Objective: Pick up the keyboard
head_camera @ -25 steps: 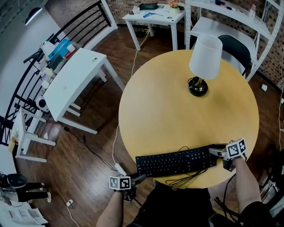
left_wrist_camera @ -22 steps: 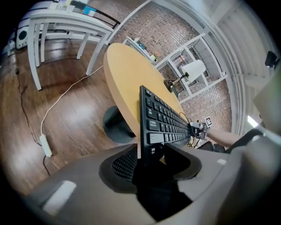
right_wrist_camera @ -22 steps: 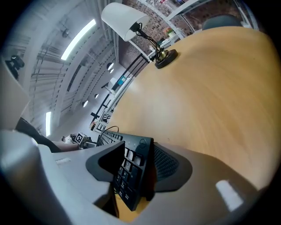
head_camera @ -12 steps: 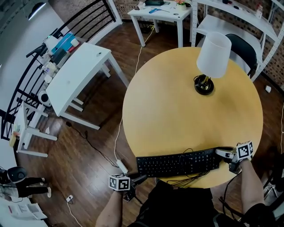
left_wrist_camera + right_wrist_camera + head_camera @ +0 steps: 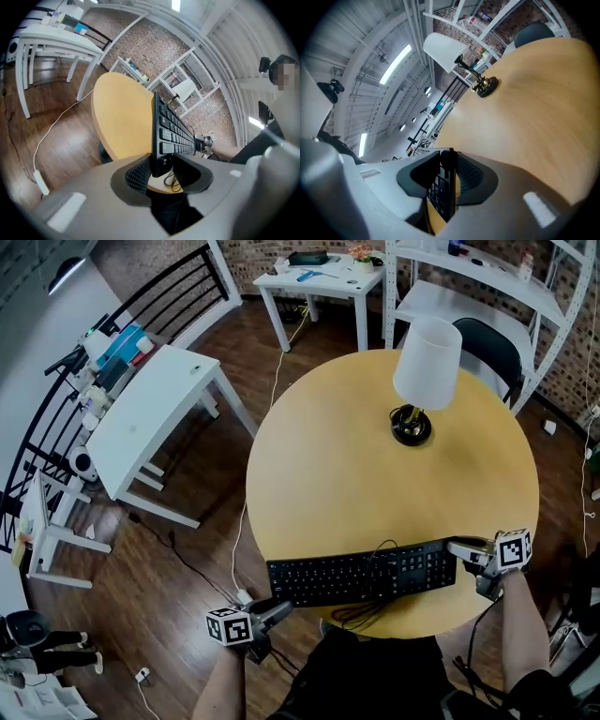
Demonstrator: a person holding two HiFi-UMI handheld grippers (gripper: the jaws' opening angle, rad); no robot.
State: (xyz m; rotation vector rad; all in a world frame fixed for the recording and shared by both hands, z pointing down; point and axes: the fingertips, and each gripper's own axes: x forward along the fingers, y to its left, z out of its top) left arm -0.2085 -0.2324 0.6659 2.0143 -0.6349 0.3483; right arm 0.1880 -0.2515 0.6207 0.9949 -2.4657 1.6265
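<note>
The black keyboard [image 5: 361,576] hangs level a little above the near edge of the round yellow table [image 5: 375,484]. My left gripper [image 5: 272,610] has its jaws round the keyboard's left end. Those jaws have just been closing, and the keyboard's end [image 5: 171,129] sits edge-on between the pads of the left gripper [image 5: 161,171]. My right gripper [image 5: 461,547] holds the right end. Its jaws also closed within the last second, and the right gripper [image 5: 449,176] presses on the thin edge of the keyboard [image 5: 440,187]. The keyboard's cable [image 5: 361,612] dangles below.
A white-shaded lamp [image 5: 427,362] stands at the table's far side on a dark base [image 5: 411,426]. A white desk [image 5: 155,413] with clutter is at the left, a black chair [image 5: 497,343] and white shelving [image 5: 487,277] behind. Cables run over the wooden floor [image 5: 187,559].
Both grippers have risen and the keyboard has come up off the table with them, drifting slightly left. Its cable now loops below the front edge.
</note>
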